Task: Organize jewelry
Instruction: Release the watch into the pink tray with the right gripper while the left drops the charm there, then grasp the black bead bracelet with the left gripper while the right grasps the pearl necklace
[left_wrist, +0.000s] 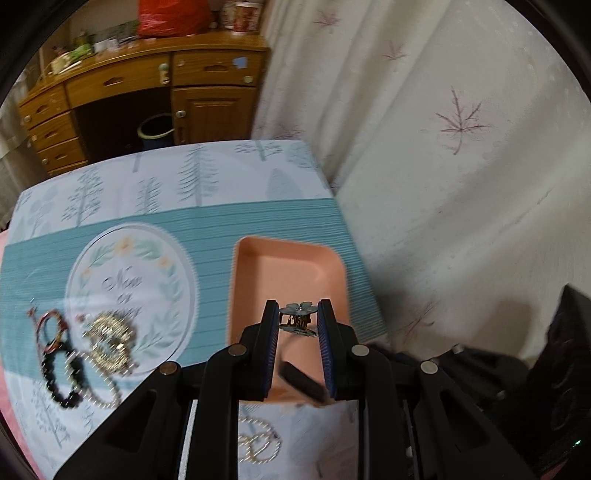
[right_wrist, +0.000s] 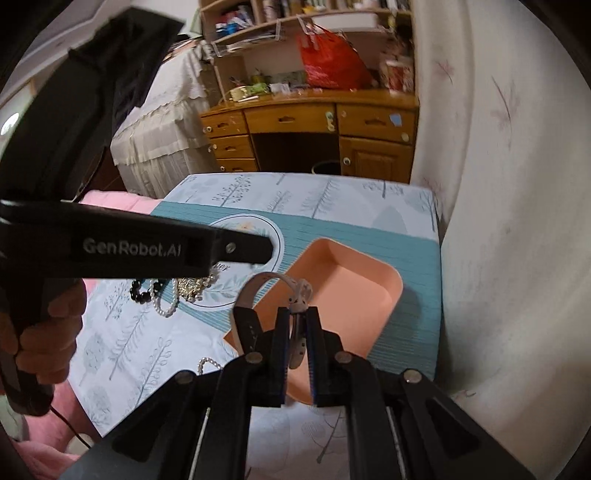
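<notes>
My left gripper (left_wrist: 298, 314) is shut on a small flower-topped metal hair clip (left_wrist: 297, 312), held above the near end of the pink tray (left_wrist: 291, 266). My right gripper (right_wrist: 298, 314) is shut on a wristwatch (right_wrist: 291, 282) with a white and black strap, over the near left corner of the same pink tray (right_wrist: 369, 291). The strap runs down between the pads. A blurred dark strap-like thing (left_wrist: 303, 380) shows low in the left wrist view. Loose jewelry (left_wrist: 107, 332) lies on the tablecloth left of the tray: bead bracelets, a gold chain, pearls.
The table (right_wrist: 406, 229) stands against a leaf-patterned curtain (left_wrist: 461, 147) on the right. One left gripper finger (right_wrist: 240, 247) and the hand (right_wrist: 44, 332) holding it cross the right wrist view. A pearl piece (right_wrist: 208, 363) lies near the front edge. A wooden desk (left_wrist: 147, 85) stands behind.
</notes>
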